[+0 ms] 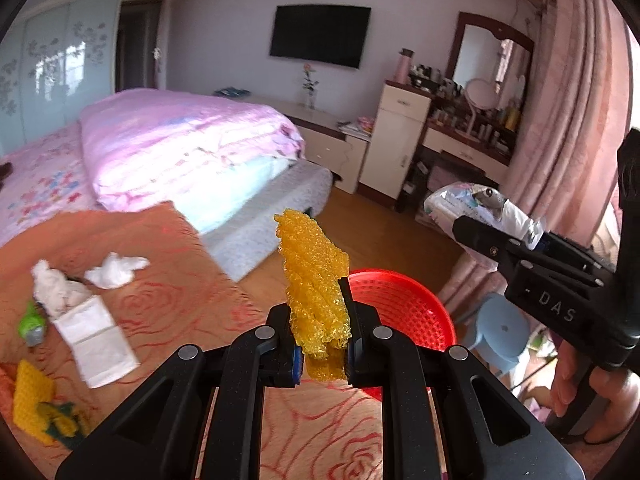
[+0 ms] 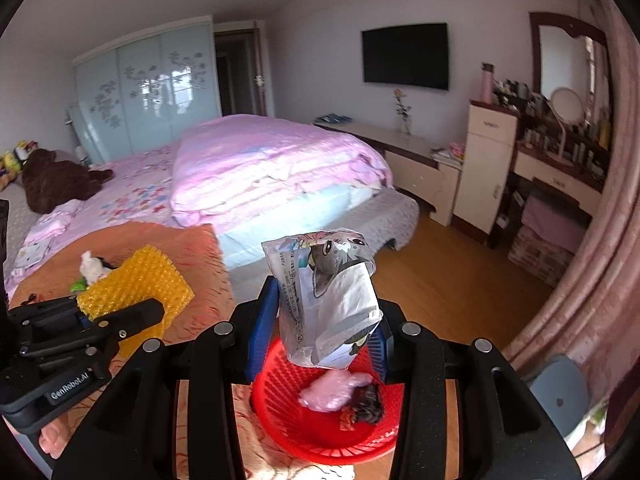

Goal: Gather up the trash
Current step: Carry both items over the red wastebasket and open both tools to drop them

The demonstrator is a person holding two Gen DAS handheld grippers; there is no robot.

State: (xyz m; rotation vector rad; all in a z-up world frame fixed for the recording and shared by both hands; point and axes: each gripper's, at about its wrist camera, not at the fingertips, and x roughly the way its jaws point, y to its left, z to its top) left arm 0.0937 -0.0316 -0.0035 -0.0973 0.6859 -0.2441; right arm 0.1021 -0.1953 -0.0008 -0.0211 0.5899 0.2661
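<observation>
My left gripper (image 1: pixel 322 344) is shut on a strip of yellow bubble wrap (image 1: pixel 314 280) and holds it up beside the red mesh basket (image 1: pixel 416 312); it also shows in the right wrist view (image 2: pixel 120 320) with the wrap (image 2: pixel 138 280). My right gripper (image 2: pixel 320 312) is shut on a crumpled silver snack bag (image 2: pixel 328 296) directly above the basket (image 2: pixel 280 392), which holds a pink bag (image 2: pixel 332 394) and dark scraps. In the left view the right gripper (image 1: pixel 486 236) holds the bag (image 1: pixel 476 204) at right.
On the orange rose-pattern cloth (image 1: pixel 168 300) lie white tissues (image 1: pixel 116 270), a white packet (image 1: pixel 94 340), a green wrapper (image 1: pixel 30 322) and a yellow sponge (image 1: pixel 32 394). A bed (image 2: pixel 256 168) is behind. A blue stool (image 1: pixel 504 328) stands right of the basket.
</observation>
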